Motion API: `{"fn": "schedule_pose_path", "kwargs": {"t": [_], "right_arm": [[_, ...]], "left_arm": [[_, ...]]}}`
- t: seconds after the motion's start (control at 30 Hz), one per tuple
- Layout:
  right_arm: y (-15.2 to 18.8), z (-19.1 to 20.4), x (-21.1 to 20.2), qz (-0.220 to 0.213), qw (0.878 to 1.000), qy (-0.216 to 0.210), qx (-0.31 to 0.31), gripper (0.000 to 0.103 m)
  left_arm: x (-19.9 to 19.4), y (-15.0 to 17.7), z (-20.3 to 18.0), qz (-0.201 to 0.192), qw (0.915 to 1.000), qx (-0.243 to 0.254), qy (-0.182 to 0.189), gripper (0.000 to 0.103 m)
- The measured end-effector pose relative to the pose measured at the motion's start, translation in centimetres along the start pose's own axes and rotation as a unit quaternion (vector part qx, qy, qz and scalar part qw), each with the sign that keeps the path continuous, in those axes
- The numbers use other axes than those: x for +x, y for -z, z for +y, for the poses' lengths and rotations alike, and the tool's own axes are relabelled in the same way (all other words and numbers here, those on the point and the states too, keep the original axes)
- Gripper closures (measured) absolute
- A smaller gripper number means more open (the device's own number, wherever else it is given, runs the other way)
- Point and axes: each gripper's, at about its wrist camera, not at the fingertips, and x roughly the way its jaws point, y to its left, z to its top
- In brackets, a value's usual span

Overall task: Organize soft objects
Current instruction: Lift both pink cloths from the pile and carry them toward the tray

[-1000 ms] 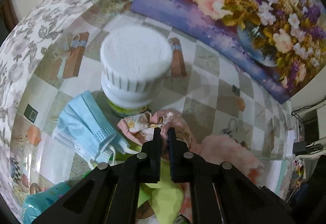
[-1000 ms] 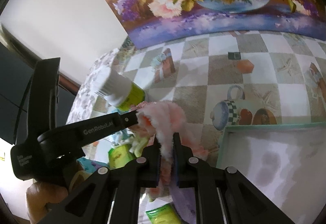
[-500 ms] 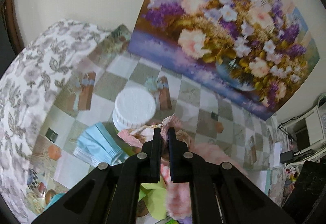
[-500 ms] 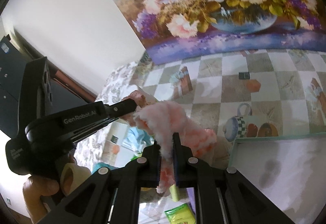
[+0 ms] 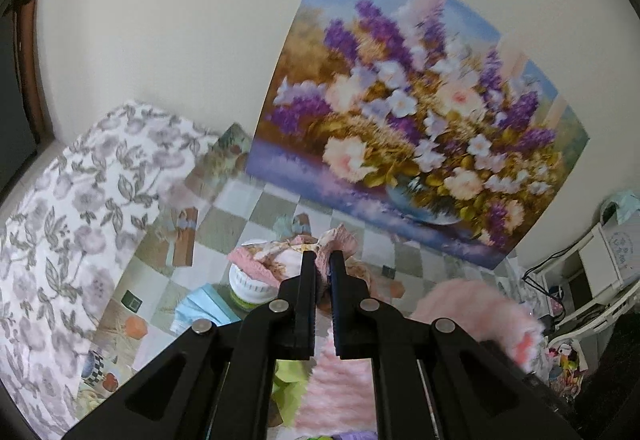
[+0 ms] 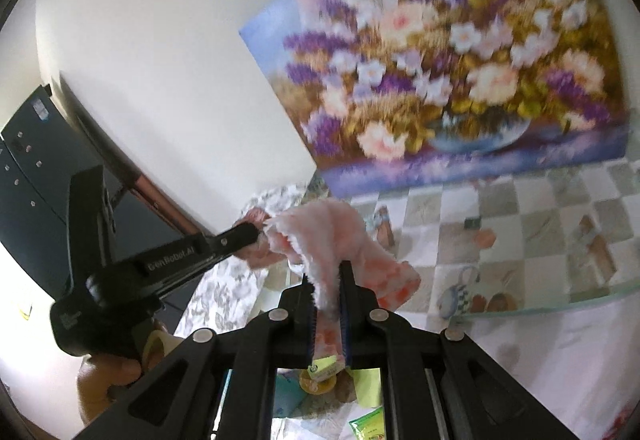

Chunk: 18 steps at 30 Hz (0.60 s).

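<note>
My left gripper [image 5: 322, 257] is shut on a pink floral fabric piece [image 5: 276, 256], held in the air above the checked tablecloth [image 5: 264, 208]. In the right wrist view the left gripper [image 6: 253, 231] comes in from the left with that floral fabric [image 6: 256, 217] at its tip. Close beside it, my right gripper [image 6: 326, 274] is shut on a fluffy pink cloth [image 6: 332, 228]. That cloth bunches above the jaws and hangs below them. The same fluffy pink cloth [image 5: 476, 306] shows at the right of the left wrist view.
On the table below lie a white jar with a green label [image 5: 249, 286], blue face masks [image 5: 198, 310] and a yellow-green cloth [image 5: 289, 380]. A white tray with a teal rim [image 6: 532, 306] sits at the right, and green packets [image 6: 366, 425] lie below. A flower painting [image 5: 416, 120] leans on the wall. A hand [image 6: 108, 376] holds the left gripper.
Both grippers have risen, each with its fabric, and tilted up toward the wall. The jar and masks now sit much farther below, and the fluffy cloth has come off the table.
</note>
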Motion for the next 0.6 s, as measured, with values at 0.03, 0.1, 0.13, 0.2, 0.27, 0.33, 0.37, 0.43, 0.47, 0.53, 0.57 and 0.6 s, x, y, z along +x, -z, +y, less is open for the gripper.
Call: {"fn": "schedule_pose_path", "kwargs": {"t": [0.03,0.1,0.13,0.2,0.27,0.33,0.37,0.43,0.47,0.53,0.57,0.6], "right_arm": [[-0.2,0.0,-0.8,-0.009,1.000,0.005,0.001,0.093],[-0.6,-0.1,-2.3,-0.024,1.000,0.019,0.003,0.093],[-0.8,-0.1,-3.2,-0.033,0.999,0.032,0.001,0.093],[-1.1,-0.4,-4.6,-0.046,0.998,0.051,0.001,0.093],[-1.3,-0.9,-6.1,-0.059,0.996,0.066,0.008,0.093],[-1.4,-1.5,-7.7,-0.074,0.992,0.097,0.013,0.093],[-1.5,-1.7,-8.3,-0.080,0.990,0.112,0.013,0.093],[-1.5,-2.4,-9.8,-0.094,0.985,0.144,0.017,0.093],[-1.4,-2.8,-10.4,-0.100,0.983,0.154,0.020,0.093],[-1.3,-3.6,-12.0,-0.113,0.977,0.180,0.031,0.093],[-1.2,-4.0,-12.5,-0.118,0.974,0.191,0.034,0.093],[-1.1,-4.5,-13.4,-0.124,0.970,0.208,0.039,0.093]], "left_arm": [[-0.5,0.0,-0.4,-0.004,1.0000,0.004,0.002,0.097],[-1.2,0.0,-1.0,-0.009,0.9999,0.010,0.006,0.097],[-1.5,0.1,-1.4,-0.010,0.9998,0.014,0.008,0.097],[-2.0,0.4,-2.2,-0.012,0.9997,0.020,0.011,0.097],[-2.4,0.7,-3.1,-0.010,0.9994,0.028,0.015,0.097],[-2.7,1.1,-4.3,-0.007,0.9990,0.040,0.018,0.097],[-2.9,1.4,-4.9,-0.006,0.9986,0.047,0.021,0.097],[-3.2,2.1,-6.4,-0.001,0.9977,0.061,0.030,0.097],[-3.2,2.3,-7.0,0.000,0.9973,0.065,0.034,0.097],[-3.3,3.1,-8.4,0.008,0.9962,0.076,0.043,0.097],[-3.2,3.4,-9.0,0.012,0.9956,0.080,0.047,0.097],[-3.1,3.8,-9.6,0.018,0.9950,0.084,0.052,0.097]]}}
